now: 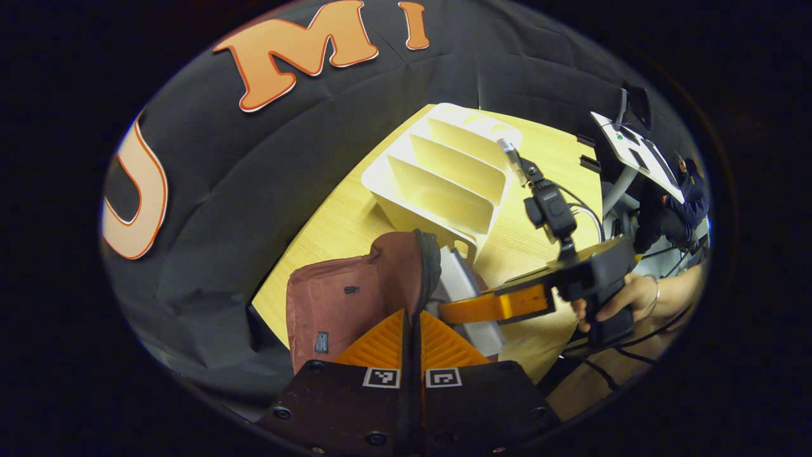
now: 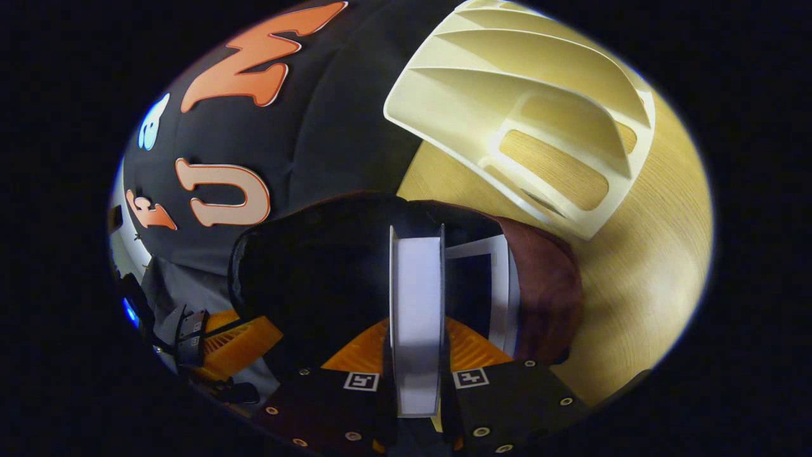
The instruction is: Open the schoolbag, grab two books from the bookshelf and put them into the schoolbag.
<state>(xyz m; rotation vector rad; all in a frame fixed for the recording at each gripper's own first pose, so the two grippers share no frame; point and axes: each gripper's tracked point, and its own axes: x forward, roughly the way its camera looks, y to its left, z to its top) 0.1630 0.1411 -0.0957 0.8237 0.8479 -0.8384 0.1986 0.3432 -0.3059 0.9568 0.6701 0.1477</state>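
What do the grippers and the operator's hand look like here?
Left tool: ribbed pads on a dark screwed body with two square black-and-white markers. Right tool: the same build, a dark pistol handle, a small camera on a stalk, black cables trailing. The hand wears a thin bracelet, no sleeve visible.

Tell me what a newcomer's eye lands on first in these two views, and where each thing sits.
In the right gripper view, a white book stands on edge between the right hand-held gripper fingers, over the dark mouth of the reddish schoolbag. The cream bookshelf, its slots bare, lies beyond the bag on the wooden table. In the left gripper view, the left hand-held gripper pinches the bag's rim.
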